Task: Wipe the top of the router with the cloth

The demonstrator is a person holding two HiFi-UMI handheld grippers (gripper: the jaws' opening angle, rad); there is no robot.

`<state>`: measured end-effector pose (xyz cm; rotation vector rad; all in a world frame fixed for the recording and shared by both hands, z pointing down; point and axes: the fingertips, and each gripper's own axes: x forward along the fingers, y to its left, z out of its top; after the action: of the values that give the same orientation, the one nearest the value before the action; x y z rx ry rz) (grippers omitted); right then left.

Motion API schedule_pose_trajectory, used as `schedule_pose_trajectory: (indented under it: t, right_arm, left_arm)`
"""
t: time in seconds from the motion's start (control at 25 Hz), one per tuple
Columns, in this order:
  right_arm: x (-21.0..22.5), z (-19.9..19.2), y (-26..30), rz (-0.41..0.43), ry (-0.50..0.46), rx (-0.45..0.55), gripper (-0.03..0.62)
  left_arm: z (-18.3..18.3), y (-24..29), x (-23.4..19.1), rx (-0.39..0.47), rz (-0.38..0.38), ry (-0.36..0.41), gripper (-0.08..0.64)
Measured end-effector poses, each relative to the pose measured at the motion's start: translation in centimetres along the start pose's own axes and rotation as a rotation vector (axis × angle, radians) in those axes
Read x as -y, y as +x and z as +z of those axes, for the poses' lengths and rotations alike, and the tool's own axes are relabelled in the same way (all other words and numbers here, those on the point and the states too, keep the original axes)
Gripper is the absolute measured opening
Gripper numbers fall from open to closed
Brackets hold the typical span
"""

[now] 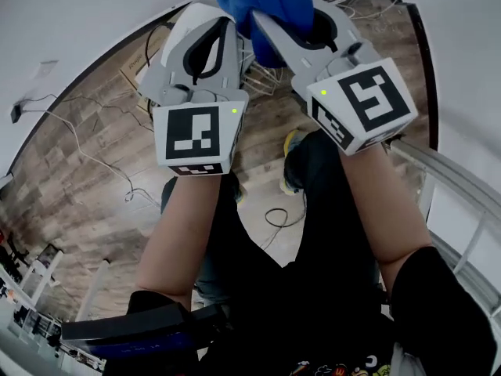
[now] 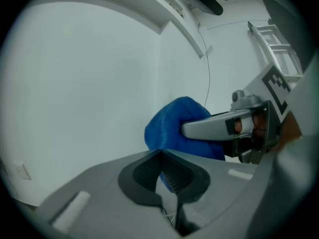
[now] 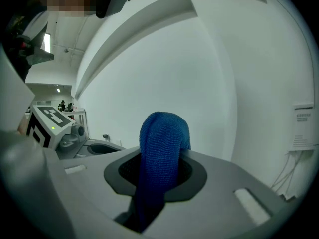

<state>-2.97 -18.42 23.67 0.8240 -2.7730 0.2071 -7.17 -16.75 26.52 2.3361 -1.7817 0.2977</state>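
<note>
Right gripper (image 3: 160, 159) clamped on the cloth (image 3: 162, 138), bunched and held in the air, probably ready for wiping; left gripper (image 2: 167, 169) just beside it, jaws together, empty; router in no view.

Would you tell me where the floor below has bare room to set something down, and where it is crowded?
Bare wood floor lies left of the person's legs, bordered by the thin cable. Crowded: a tangle of cables beneath the left gripper and the right gripper, which grips the blue cloth; another cable loops beside the shoe.
</note>
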Motion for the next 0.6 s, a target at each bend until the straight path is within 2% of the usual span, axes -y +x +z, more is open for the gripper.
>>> schedule_pose_trajectory:
  t: [0.12,0.24,0.32,0.44,0.52,0.6]
  right_arm:
    - [-1.7,5.5,-3.2,0.015,0.031,-0.036,0.109]
    - [-3.0,13.6,-7.6,0.046,0.032,-0.034,0.109]
    - [-3.6,19.7,-10.8,0.063,0.031,-0.006,0.109]
    - [-4.2,28.5,-15.0,0.084,-0.023,0.081,0.109]
    - [-5.5,31.6,-18.0,0.102,-0.057,0.123,0.109]
    - [-7.0,32.8,-21.0,0.094,-0.079,0.143,0.109]
  left_arm:
    - [5.9,-3.4,0.1,-0.028,0.021,-0.028,0.002]
    - [14.3,-7.6,1.2,-0.028,0.053,-0.050,0.002]
    - [20.7,-10.9,1.8,-0.011,0.087,-0.053,0.002]
    - [29.7,-15.3,2.9,0.051,0.135,-0.007,0.002]
    - [33.0,-18.5,4.6,0.070,0.156,0.017,0.002]
    - [34.9,-21.3,6.6,0.087,0.158,0.036,0.002]
